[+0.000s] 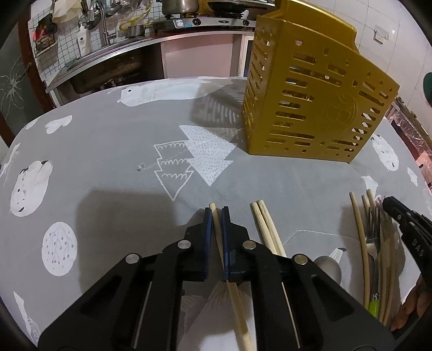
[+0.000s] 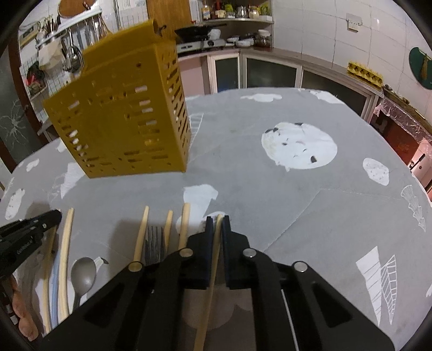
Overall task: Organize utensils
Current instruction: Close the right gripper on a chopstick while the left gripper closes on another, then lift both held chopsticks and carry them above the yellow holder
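A yellow perforated utensil holder (image 1: 313,100) stands upright on the grey patterned tablecloth, also seen at the left in the right wrist view as the holder (image 2: 121,116). My left gripper (image 1: 216,213) is shut on a single wooden chopstick (image 1: 235,297) that runs between its blue pads. My right gripper (image 2: 218,220) is likewise shut on another chopstick (image 2: 208,302). Between the two grippers lie more chopsticks (image 1: 266,226), a fork (image 2: 154,244) and a grey spoon (image 2: 83,272) on the cloth. The other gripper shows at each view's edge.
The tablecloth (image 2: 270,205) carries white bear and tree prints. Behind the table runs a kitchen counter with a sink (image 1: 105,67) and a stove (image 1: 205,21). A green-handled utensil (image 1: 374,305) lies among the chopsticks at the right.
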